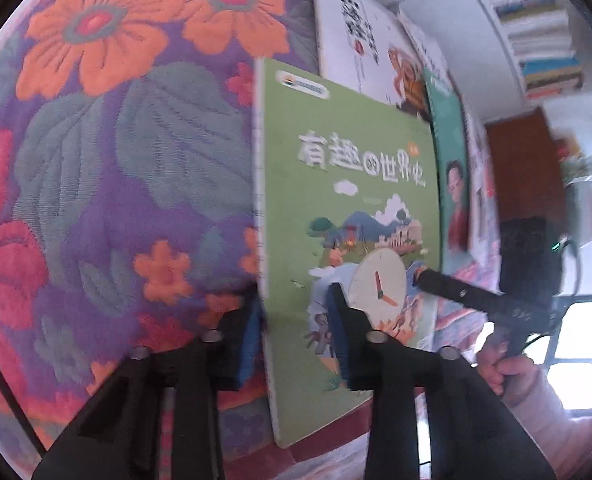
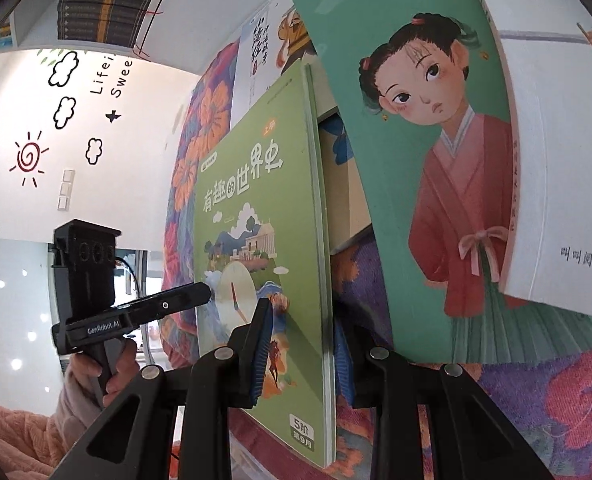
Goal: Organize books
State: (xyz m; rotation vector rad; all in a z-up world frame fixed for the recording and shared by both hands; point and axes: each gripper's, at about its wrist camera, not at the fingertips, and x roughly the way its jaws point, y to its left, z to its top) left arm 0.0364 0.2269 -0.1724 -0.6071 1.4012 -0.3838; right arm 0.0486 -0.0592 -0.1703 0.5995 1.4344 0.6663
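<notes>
1. The left wrist view looked steeply down from very near, along its own fingers, at the green book (image 1: 347,216) in the frame's centre.
2. The right wrist view faced the same green book (image 2: 264,240) closely from the opposite edge; each view showed the other gripper.

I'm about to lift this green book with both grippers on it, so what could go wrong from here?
1. Both the left gripper and the right gripper pinch the green book only near its bottom edge, so the thin cover may bend or slip.
2. The teal book leans right beside it and could topple once the green one moves.
</notes>
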